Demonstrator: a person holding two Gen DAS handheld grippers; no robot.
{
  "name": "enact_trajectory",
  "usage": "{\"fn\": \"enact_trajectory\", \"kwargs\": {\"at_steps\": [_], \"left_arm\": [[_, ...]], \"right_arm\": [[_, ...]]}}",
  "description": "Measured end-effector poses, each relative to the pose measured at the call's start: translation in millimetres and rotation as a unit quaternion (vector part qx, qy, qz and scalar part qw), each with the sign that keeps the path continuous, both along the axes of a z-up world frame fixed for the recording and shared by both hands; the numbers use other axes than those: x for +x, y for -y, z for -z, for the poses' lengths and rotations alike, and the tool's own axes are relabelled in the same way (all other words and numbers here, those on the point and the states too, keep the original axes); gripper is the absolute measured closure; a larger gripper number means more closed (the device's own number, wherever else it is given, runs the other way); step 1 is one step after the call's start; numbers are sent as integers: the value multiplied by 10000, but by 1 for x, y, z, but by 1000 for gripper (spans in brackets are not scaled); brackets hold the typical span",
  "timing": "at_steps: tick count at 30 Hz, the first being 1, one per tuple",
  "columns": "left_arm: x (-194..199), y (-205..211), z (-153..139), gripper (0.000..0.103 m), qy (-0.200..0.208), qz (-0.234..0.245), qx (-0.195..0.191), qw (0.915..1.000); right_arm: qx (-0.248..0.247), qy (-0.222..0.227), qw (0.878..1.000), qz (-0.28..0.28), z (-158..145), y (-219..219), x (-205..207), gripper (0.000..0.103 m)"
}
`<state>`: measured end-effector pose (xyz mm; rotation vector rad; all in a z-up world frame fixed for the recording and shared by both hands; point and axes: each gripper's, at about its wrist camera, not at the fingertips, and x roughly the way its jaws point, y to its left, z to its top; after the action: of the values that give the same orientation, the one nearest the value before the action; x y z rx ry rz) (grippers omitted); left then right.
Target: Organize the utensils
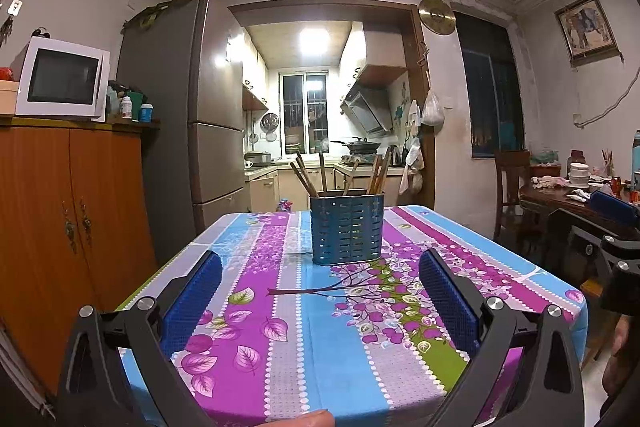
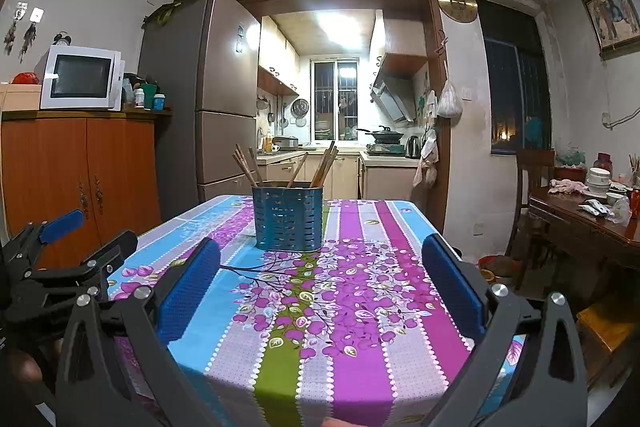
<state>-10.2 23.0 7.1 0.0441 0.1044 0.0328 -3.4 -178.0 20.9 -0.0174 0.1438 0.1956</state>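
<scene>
Left gripper [image 1: 320,291] is spread wide with nothing between its blue pads [image 1: 192,303]; right gripper [image 2: 320,287] is the same, jaws apart and empty. Both hang over the near edge of the table [image 2: 360,367], side by side, and each shows at the margin of the other's view. Straight ahead of both, well apart from the fingertips, the blue slotted utensil holder [image 1: 347,235] stands upright on the floral tablecloth [image 1: 312,347], toward the far end of the table. The chopsticks [image 1: 320,173] are all in it, leaning at loose angles, some to the left side and some to the right. No loose utensil shows anywhere on the cloth. Judgement: either the collecting part is done and only tidying of the bundle is left, or nothing is started and they are to be pulled and sorted; the views can't settle which. Beyond: fridge [image 2: 224,87], cabinet with microwave [image 2: 80,77], kitchen doorway.
</scene>
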Motion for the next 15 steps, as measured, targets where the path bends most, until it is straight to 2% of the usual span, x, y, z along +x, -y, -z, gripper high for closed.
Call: {"fn": "enact_trajectory", "kwargs": {"at_steps": [7, 12, 15], "left_arm": [[-2, -3, 1, 5, 65, -16, -71, 10000], [8, -8, 2, 5, -152, -71, -157, 9997], [8, -9, 3, 5, -145, -106, -151, 9997]], "right_arm": [[8, -31, 10000, -7, 0, -3, 0, 5], [6, -36, 10000, -8, 0, -3, 0, 5], [13, -26, 10000, -8, 0, -2, 0, 5]]}}
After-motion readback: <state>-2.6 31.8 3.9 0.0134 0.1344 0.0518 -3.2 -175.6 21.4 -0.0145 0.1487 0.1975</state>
